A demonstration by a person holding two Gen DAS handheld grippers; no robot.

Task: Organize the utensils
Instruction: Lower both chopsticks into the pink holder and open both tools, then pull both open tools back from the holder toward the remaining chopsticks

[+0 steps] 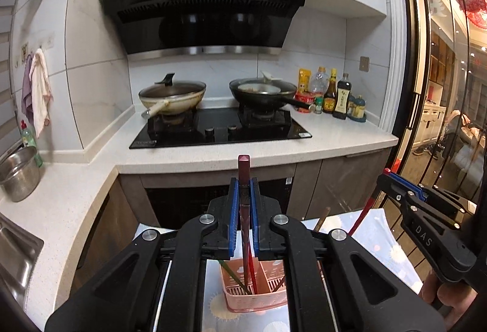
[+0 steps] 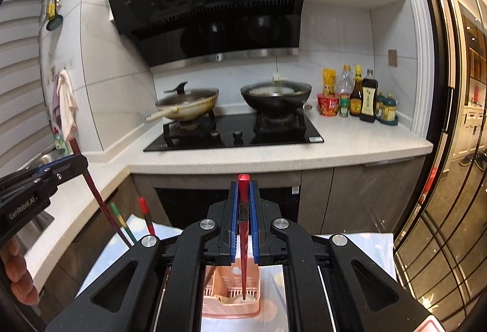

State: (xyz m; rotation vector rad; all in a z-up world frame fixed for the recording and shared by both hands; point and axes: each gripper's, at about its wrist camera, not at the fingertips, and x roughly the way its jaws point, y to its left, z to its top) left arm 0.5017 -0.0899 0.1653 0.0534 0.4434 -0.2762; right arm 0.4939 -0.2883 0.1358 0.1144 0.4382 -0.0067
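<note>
My left gripper is shut on a dark maroon chopstick held upright, its lower end reaching into a pink slotted utensil basket just below. Several other chopsticks stand in the basket. My right gripper is shut on a bright red chopstick, whose tip hangs inside the same basket. Each gripper shows in the other's view: the right gripper with its red chopstick, and the left gripper with its maroon chopstick. A green chopstick leans beside it.
The basket stands on a table with a floral cloth. Ahead is a counter with a black hob, two woks and sauce bottles. A steel pot and a sink are on the left, and a glass door on the right.
</note>
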